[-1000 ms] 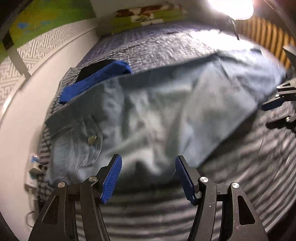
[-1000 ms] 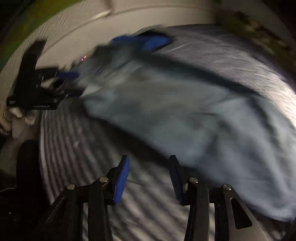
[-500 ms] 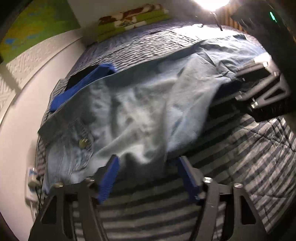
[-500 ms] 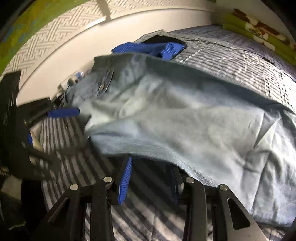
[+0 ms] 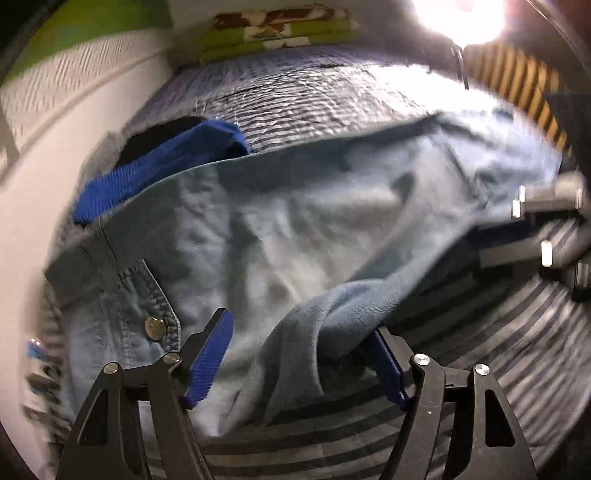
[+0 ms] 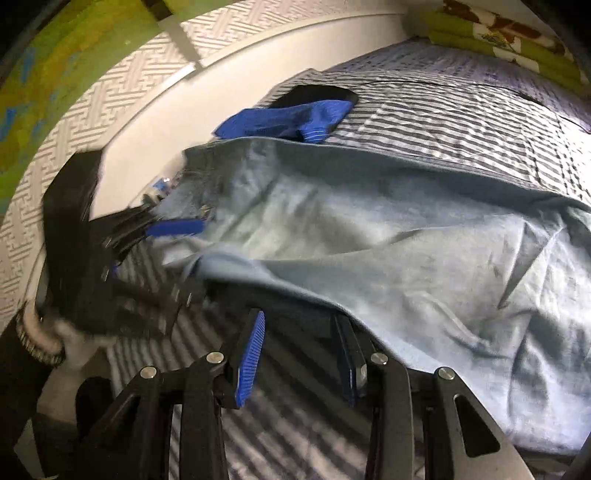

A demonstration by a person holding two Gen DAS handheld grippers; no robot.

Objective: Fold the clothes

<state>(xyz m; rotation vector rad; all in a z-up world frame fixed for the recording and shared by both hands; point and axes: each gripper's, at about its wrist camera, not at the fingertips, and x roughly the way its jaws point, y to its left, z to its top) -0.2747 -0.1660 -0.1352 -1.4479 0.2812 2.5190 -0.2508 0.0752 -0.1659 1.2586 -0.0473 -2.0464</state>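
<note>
Striped bed (image 5: 517, 362) carries denim shirt (image 5: 295, 229), blue garment (image 5: 159, 166), perhaps blankets (image 5: 280, 33)

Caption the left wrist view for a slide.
Open left gripper straddles a raised fold of the light-blue denim shirt on the striped bedspread.

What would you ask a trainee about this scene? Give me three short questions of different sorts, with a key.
1. True or false: the denim shirt lies on a plain white sheet.
2. What lies past the shirt's far edge, near the wall? A) a bright blue garment B) a red towel C) a pair of shoes
3. Is anything clamped between the pads of the right gripper?

Key
1. False: it lies on a striped bed cover.
2. A.
3. No: the jaws stand open, with the shirt's edge beside one fingertip.
</note>
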